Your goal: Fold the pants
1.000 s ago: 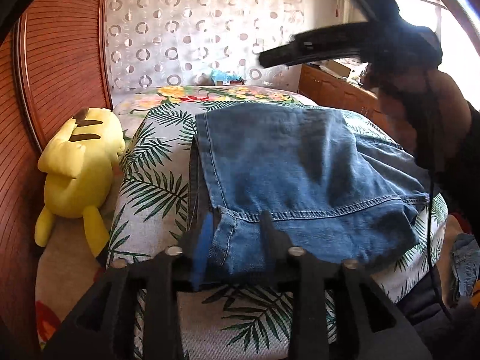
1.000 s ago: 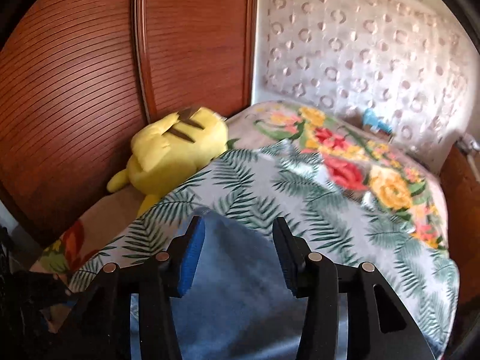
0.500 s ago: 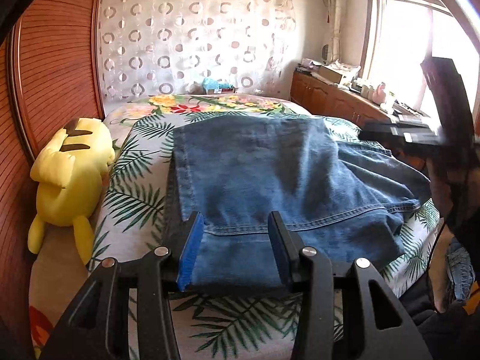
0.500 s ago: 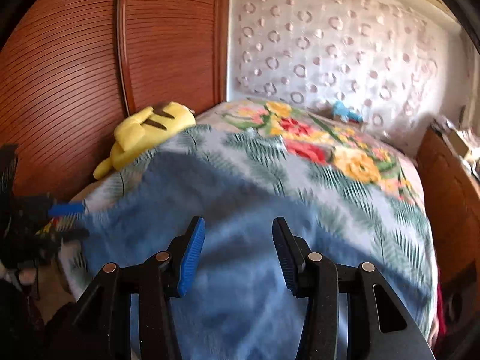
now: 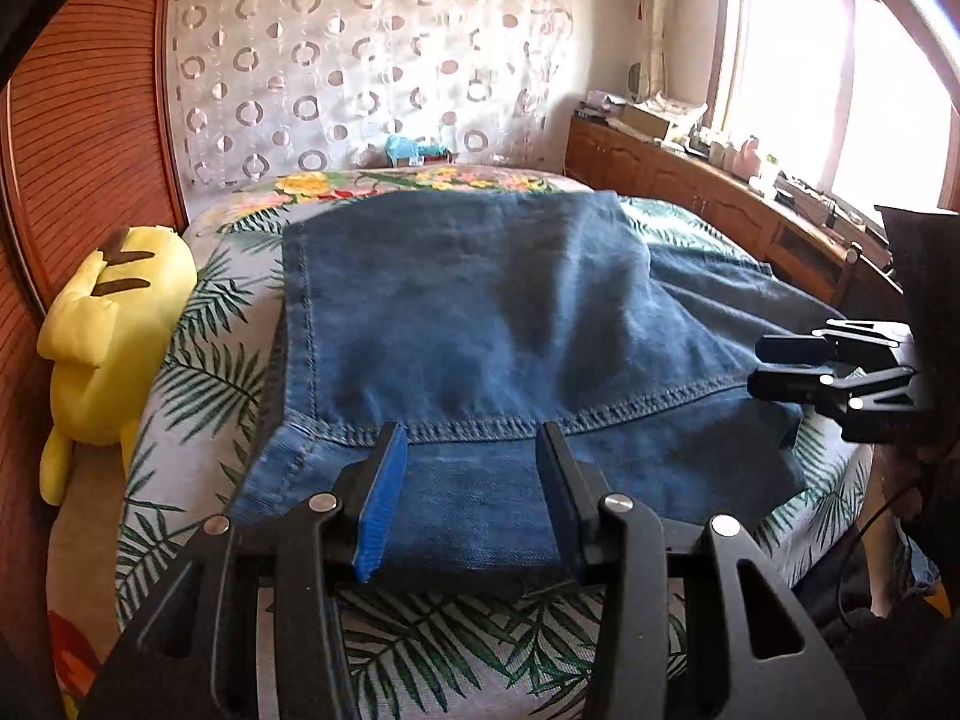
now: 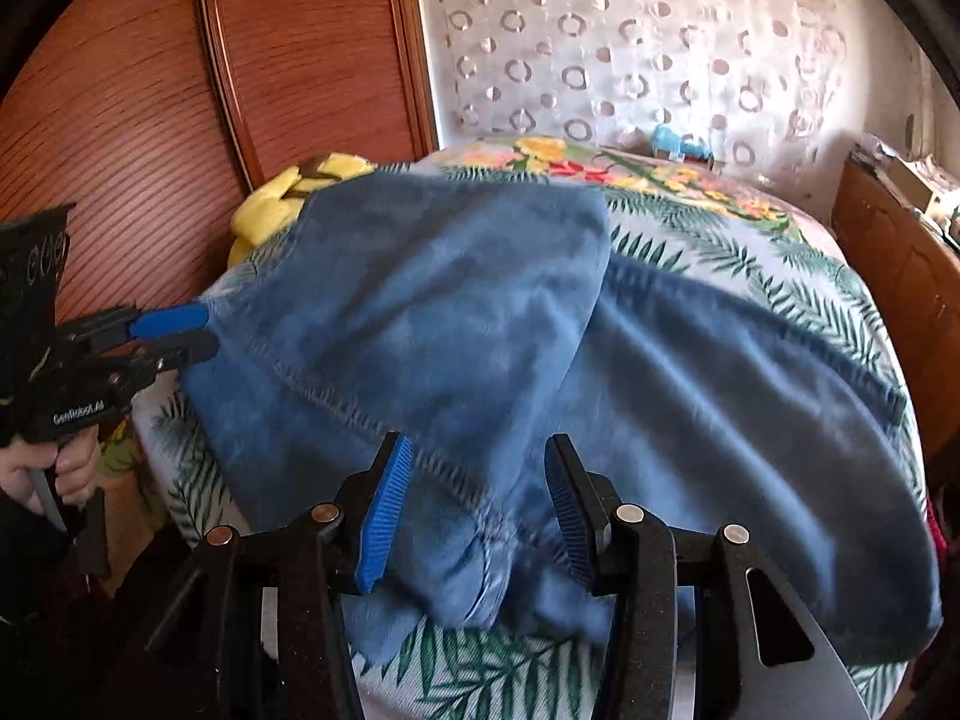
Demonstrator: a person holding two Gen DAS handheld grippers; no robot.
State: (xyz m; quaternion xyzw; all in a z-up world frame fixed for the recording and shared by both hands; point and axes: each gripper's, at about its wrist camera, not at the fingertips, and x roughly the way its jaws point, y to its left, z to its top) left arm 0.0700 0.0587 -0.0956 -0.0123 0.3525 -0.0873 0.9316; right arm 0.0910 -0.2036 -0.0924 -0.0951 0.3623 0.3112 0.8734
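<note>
Blue denim pants lie folded on the leaf-print bed, the hem end doubled over toward me. They also show in the right wrist view, with the lower layer spreading right. My left gripper is open and empty just above the pants' near edge; it also shows in the right wrist view at the pants' left corner. My right gripper is open and empty over the pants' near edge; it shows in the left wrist view at the pants' right side.
A yellow plush toy lies at the bed's left edge against a wooden sliding door. A wooden cabinet with clutter runs under the window on the right. A circle-patterned curtain hangs behind the bed.
My left gripper opened, let go of the pants' corner and pulled back. My right gripper swung back from the far side to the near right edge, still open. The folded layer now lies flat.
</note>
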